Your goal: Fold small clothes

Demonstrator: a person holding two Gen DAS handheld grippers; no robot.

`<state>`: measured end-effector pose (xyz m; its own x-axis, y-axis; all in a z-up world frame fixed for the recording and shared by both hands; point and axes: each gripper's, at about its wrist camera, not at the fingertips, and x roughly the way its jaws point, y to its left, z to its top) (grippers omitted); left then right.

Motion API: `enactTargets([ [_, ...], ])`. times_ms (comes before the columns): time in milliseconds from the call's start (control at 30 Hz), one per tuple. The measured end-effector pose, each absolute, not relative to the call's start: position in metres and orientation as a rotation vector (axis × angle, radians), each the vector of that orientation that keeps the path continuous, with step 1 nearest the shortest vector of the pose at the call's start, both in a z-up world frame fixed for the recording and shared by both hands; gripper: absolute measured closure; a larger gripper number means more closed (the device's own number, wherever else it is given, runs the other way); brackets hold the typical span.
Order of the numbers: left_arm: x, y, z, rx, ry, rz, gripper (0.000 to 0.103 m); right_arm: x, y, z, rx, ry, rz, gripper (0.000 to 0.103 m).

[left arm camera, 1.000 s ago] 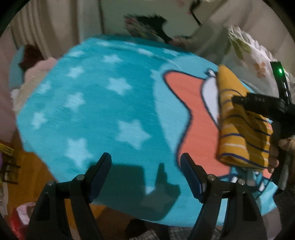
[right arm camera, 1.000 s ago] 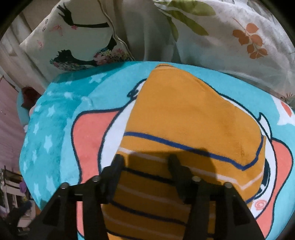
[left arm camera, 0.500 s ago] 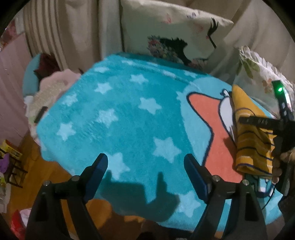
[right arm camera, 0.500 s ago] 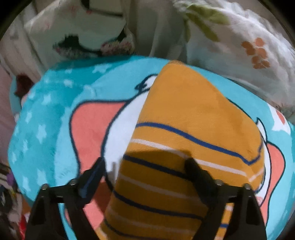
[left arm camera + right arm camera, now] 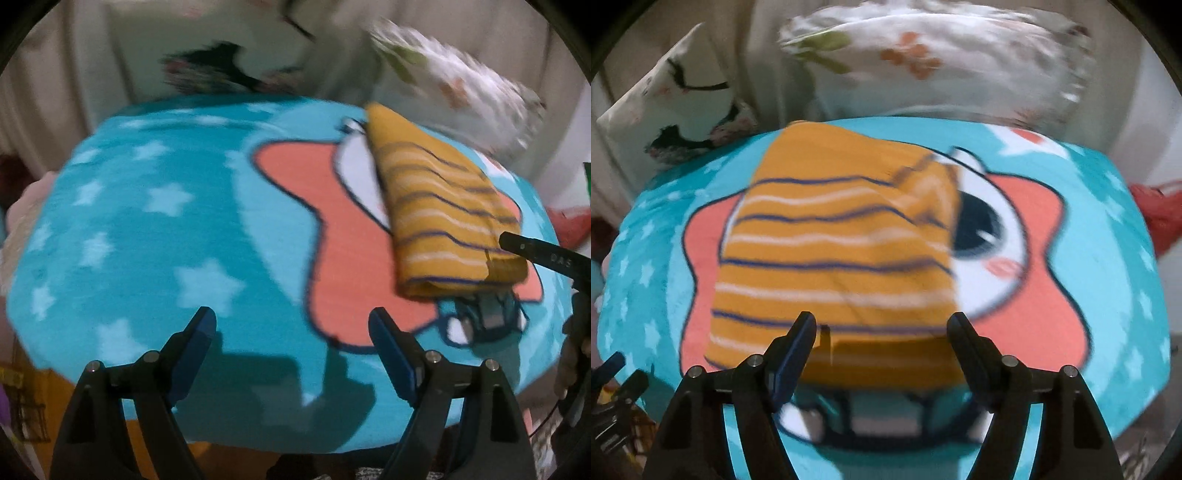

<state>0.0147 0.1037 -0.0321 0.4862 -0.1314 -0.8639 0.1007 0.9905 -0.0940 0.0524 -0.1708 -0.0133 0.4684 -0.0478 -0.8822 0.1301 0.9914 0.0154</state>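
A folded mustard-yellow garment (image 5: 834, 251) with navy and white stripes lies flat on a turquoise star-print blanket (image 5: 1108, 258), over its pink cartoon star. In the right wrist view my right gripper (image 5: 882, 319) hovers at the garment's near edge. Its jaws are wide and closing, with the garment's edge below the gap and neither pad pressing on it. In the left wrist view the garment (image 5: 436, 206) sits to the right on the blanket (image 5: 147, 229). My left gripper (image 5: 291, 317) is open over bare blanket with nothing between its fingers. The right tool's black body (image 5: 539, 254) shows beside the garment.
Printed pillows (image 5: 923, 62) and pale curtains (image 5: 74, 74) line the far side of the blanket. A red item (image 5: 1160, 214) lies off the right edge. The blanket's near edge drops to a wooden floor (image 5: 44, 391) at lower left.
My right gripper has let go of the garment, opened wide and drawn back to its near edge. The left view has swung, bringing the garment closer and more central.
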Motion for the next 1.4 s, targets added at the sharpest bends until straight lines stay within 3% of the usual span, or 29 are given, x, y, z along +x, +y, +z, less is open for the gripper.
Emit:
enactTargets([
  [567, -0.021, 0.002, -0.03, 0.049, 1.081, -0.246, 0.019, -0.04, -0.227, -0.032, 0.157, 1.109, -0.137, 0.024],
  [967, -0.072, -0.012, 0.032, 0.002, 0.806, -0.107, 0.018, -0.072, -0.239, -0.006, 0.125, 1.029, -0.044, 0.024],
  [1233, -0.104, -0.003, 0.079, -0.007, 0.642, -0.023, 0.003, -0.091, -0.231, 0.016, 0.106, 0.957, 0.004, 0.024],
  [1400, -0.122, 0.0, 0.1, -0.032, 0.571, -0.013, 0.0, -0.107, -0.223, 0.023, 0.079, 0.926, 0.014, 0.024],
])
